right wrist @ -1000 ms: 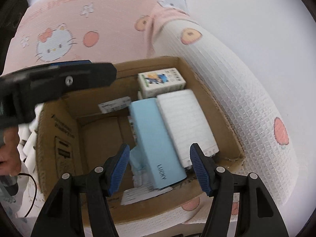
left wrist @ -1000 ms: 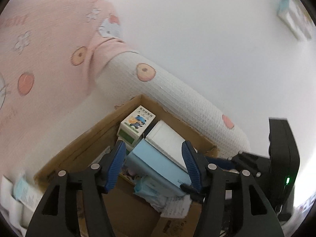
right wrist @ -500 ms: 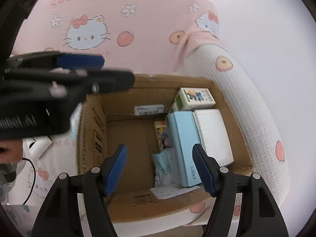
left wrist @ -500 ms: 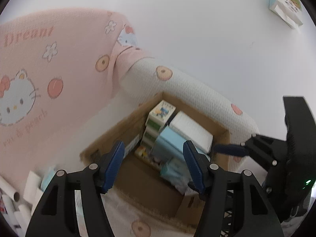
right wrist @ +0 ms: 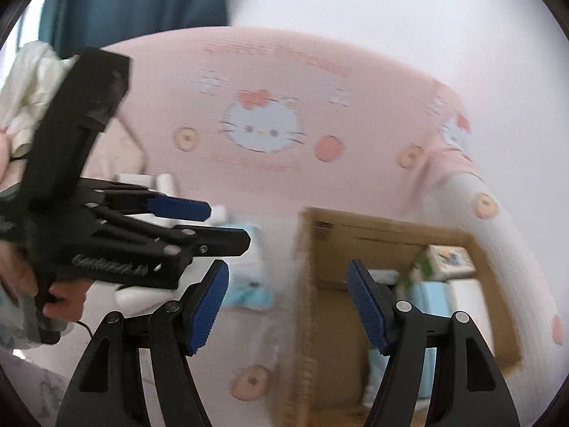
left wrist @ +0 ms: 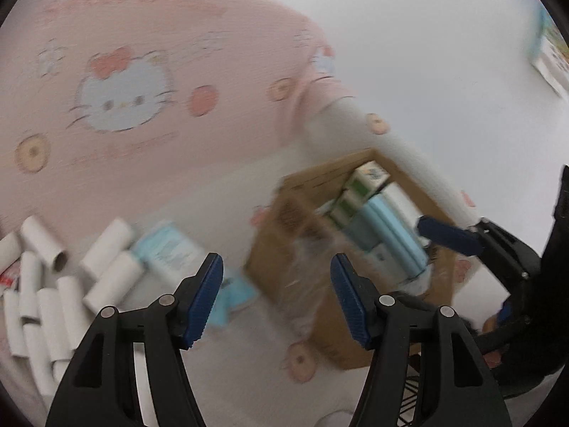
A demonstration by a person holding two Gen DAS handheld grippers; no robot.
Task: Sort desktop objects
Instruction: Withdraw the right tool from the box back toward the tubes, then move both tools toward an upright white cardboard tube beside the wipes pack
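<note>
An open cardboard box (left wrist: 338,338) stands on the pink cartoon blanket. It holds a long light-blue box (left wrist: 391,235), a white box and a green-and-white cartoon carton (left wrist: 366,178). My left gripper (left wrist: 277,299) hangs open and empty to the left of the box, over the blanket. A pile of white paper tubes (left wrist: 53,284) and a light-blue tissue pack (left wrist: 167,252) lie at its left. My right gripper (right wrist: 288,306) is open and empty too, over the left wall of the box (right wrist: 373,235). The cartoon carton (right wrist: 450,259) shows at the box's far right.
A white cushion with peach prints (right wrist: 505,249) borders the box on its right. A person's hand holds the left gripper (right wrist: 227,226) at the left of the right wrist view. One of the right gripper's fingers (left wrist: 448,238) reaches over the box. A teal curtain (right wrist: 135,3) hangs behind.
Both grippers have pulled back from over the box and swung left. The box has slid to the right in both views, and the paper tubes and tissue pack have come into sight.
</note>
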